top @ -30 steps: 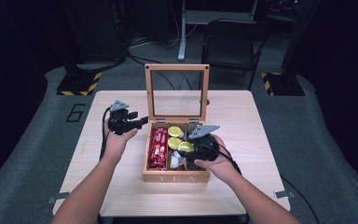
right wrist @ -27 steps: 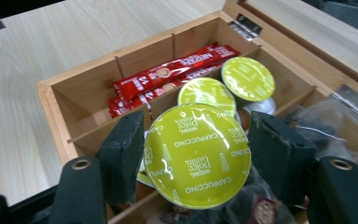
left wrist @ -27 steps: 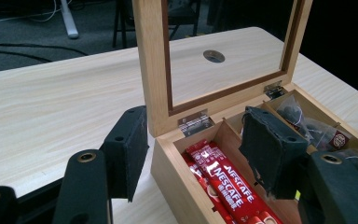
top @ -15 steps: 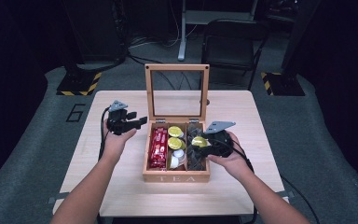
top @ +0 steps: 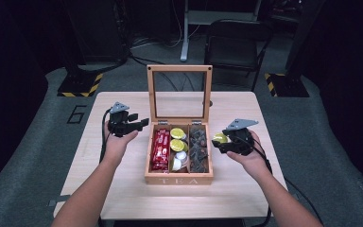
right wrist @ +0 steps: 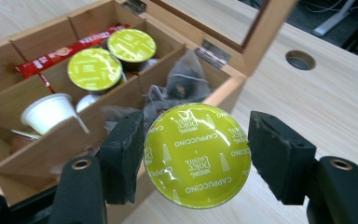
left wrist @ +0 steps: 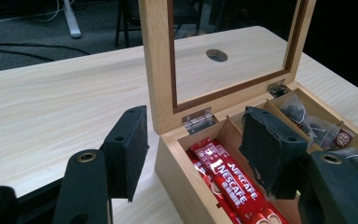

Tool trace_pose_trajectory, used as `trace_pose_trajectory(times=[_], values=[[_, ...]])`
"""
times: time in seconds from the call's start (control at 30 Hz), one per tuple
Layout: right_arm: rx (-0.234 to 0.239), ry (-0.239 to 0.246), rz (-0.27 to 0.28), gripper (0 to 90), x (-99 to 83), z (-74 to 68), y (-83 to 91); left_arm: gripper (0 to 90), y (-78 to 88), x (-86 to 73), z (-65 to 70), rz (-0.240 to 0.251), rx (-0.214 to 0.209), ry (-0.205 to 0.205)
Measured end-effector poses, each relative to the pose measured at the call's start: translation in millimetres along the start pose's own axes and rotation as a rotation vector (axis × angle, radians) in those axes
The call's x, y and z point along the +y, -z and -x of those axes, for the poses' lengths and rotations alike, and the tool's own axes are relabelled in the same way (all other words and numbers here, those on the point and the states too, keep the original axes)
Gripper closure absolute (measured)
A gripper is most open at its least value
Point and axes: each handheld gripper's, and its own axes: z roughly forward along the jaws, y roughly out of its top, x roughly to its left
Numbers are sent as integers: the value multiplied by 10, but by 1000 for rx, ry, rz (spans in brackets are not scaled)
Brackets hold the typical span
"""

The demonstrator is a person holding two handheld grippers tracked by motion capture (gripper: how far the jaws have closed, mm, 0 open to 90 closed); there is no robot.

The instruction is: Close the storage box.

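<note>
A wooden tea box point(top: 178, 179) stands mid-table with its glass lid point(top: 179, 69) upright. Its three rows hold red coffee sachets point(top: 160, 147), yellow-green capsules point(top: 177, 139) and dark tea bags point(top: 198, 149). My right gripper point(top: 219, 143) hovers just right of the box, shut on a yellow-green cappuccino capsule point(right wrist: 198, 154), foil top facing the camera. In the right gripper view the gripper point(right wrist: 196, 129) has the box's right wall behind it. My left gripper point(top: 141, 124) is held left of the box, jaws open with nothing between them. In its own view the left gripper point(left wrist: 193, 122) faces the hinge corner and the sachets point(left wrist: 228, 179).
The table point(top: 123, 189) has a round cable hole point(right wrist: 299, 59) behind the lid. A white capsule point(right wrist: 49, 112) lies on its side in the middle row. A black chair point(top: 236, 42) and a stand's post point(top: 185, 28) are on the floor beyond the table.
My right gripper has carried the yellow-green capsule from over the box's middle out past its right wall. The left hand has stayed in place.
</note>
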Motion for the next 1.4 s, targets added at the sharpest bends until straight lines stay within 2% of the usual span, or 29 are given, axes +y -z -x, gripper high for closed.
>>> trace_pose_trajectory(times=[0.1,0.6,0.77,0.8,1.2,1.4], values=[[-16,-1,0,368,-32,55,28,412,-3,-3,1,-2,-1,3],[-89,-90,-13,367,-266,350,114,412,3,-26,-16,-6,3,3],[-104,-102,-17,368,-315,405,133,412,7,-32,-26,-6,5,4],[-116,-120,-17,368,-349,427,140,412,8,-34,-28,-1,7,6],[-163,-168,-36,368,-538,562,169,412,10,-44,-39,-4,10,9],[-186,-175,-56,368,-644,623,148,412,6,-45,-31,-8,7,5]])
